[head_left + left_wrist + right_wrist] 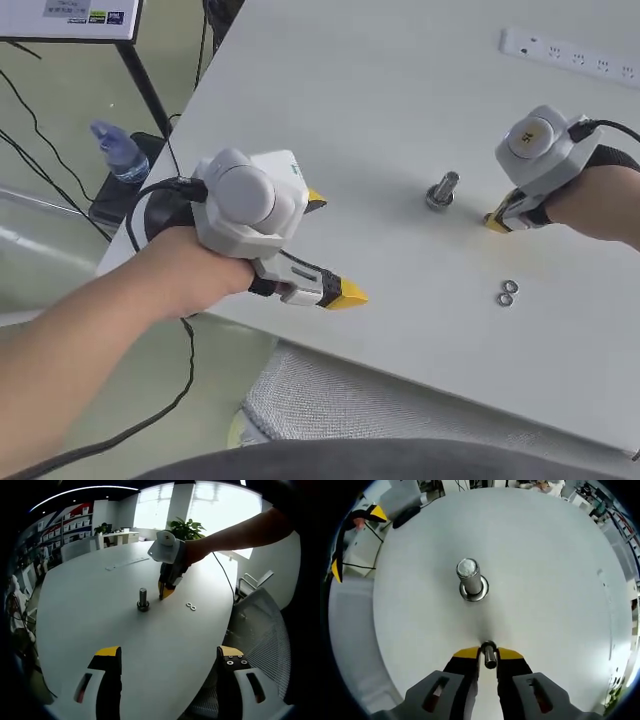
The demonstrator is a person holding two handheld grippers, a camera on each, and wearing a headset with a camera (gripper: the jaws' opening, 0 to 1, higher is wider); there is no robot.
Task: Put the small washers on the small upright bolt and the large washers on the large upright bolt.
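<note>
The white table (380, 90) carries little. A white power strip (570, 55) lies along its far right edge, well apart from the work. Off the table's left edge, a water bottle (118, 150) with a blue top stands lower down among black cables. A grey mesh chair (330, 400) sits at the near edge. In the left gripper view a potted plant (187, 527) stands by bright windows beyond the table's far end.

The large bolt (442, 190) stands upright near the middle of the table, with a wider ring at its base. I cannot tell whether that ring is its head or a washer. 2 small washers (508, 292) lie flat and touching each other on the table, nearer than the bolt and to its right.

The right gripper (498, 222) points down at the table just right of the large bolt. Its jaws are pinched on the small bolt (489, 656), whose metal end shows between the yellow tips. Nothing stands between this gripper and the large bolt.

The left gripper (330, 247) hangs over the table's near left edge, well apart from the bolts and washers. Its jaws are spread wide with nothing between them.
</note>
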